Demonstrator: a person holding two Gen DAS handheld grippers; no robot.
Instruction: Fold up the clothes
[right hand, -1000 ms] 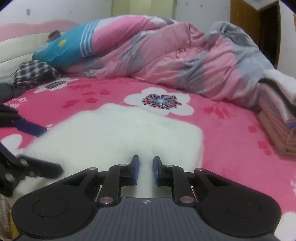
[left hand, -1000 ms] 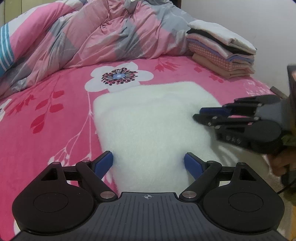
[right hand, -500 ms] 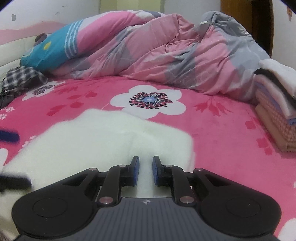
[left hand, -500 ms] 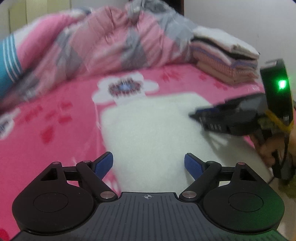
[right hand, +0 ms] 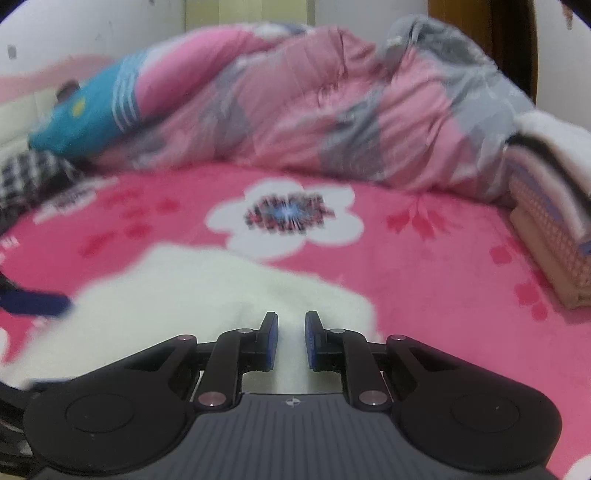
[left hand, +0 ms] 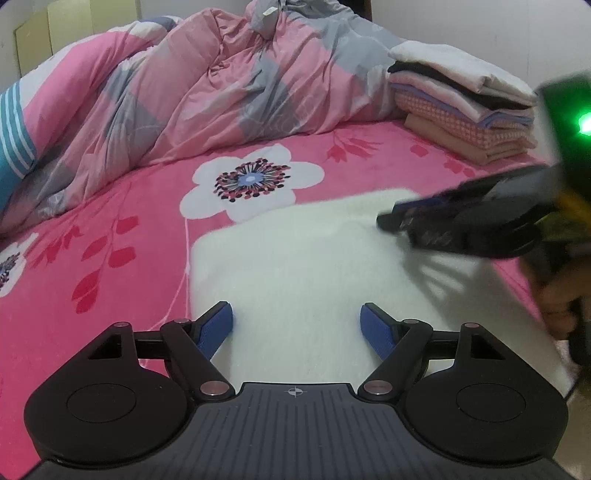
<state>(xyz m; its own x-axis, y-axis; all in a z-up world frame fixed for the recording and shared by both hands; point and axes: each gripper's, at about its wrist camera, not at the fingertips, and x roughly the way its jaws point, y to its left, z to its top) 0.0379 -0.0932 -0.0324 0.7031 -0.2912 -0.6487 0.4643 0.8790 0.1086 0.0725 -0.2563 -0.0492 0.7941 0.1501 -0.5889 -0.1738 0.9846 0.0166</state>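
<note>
Lifted slightly since before, the near-closed right gripper (right hand: pixel 291 341) and wide-open left gripper (left hand: pixel 296 328) both hover empty over a fluffy white garment (left hand: pixel 314 266) lying folded rectangular on the pink floral bed (left hand: pixel 110 229), a folded-clothes stack (left hand: pixel 461 107) nearby.

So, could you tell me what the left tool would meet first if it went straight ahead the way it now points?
Probably the white fleece: the open left tool points across it, low over it. Depth is unclear; past it lies the pink bedsheet.

White wall (left hand: pixel 480 33) behind bed (left hand: pixel 110 229); wooden door (right hand: pixel 480 26) at right.
</note>
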